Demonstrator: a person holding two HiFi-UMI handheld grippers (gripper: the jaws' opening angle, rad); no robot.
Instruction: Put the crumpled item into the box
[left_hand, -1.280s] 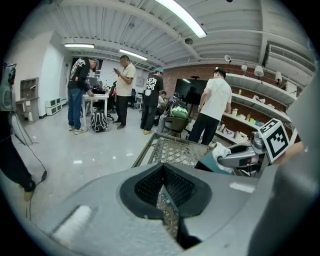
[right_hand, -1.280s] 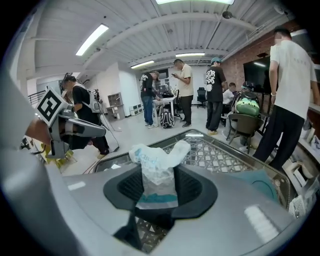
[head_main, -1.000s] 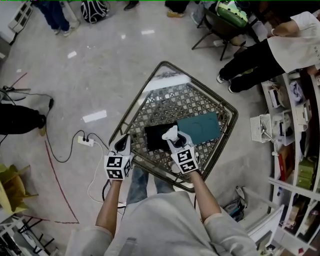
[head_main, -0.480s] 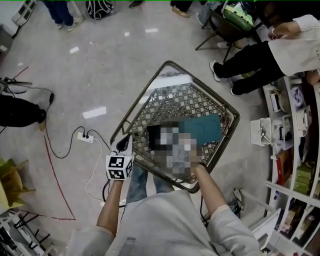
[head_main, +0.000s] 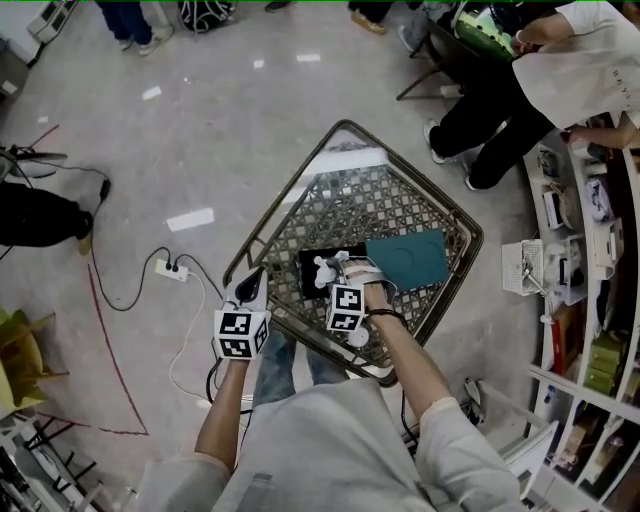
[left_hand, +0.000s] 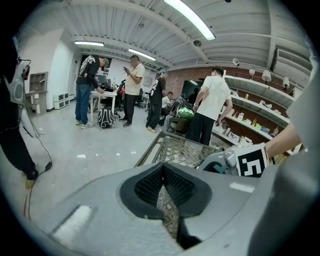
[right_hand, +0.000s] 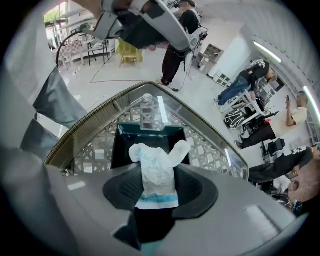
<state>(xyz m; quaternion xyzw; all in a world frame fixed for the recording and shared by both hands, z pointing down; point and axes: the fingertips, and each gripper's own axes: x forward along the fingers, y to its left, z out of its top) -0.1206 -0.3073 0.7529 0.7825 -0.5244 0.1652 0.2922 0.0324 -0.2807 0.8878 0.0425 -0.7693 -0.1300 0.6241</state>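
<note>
A crumpled white item with a blue stripe sticks up between the jaws of my right gripper, which is shut on it. In the head view that gripper holds the item over the open black box on the lattice table. The right gripper view shows the box just beyond the item. A teal lid lies to the box's right. My left gripper hovers at the table's near-left edge, shut and empty.
A power strip with cables lies on the floor left of the table. Shelves stand at the right. A person leans near the table's far-right corner, and other people stand further off.
My right gripper has shifted left with the crumpled item and now sits over the black box. The left gripper has stayed put. The person at the upper right has leaned over.
</note>
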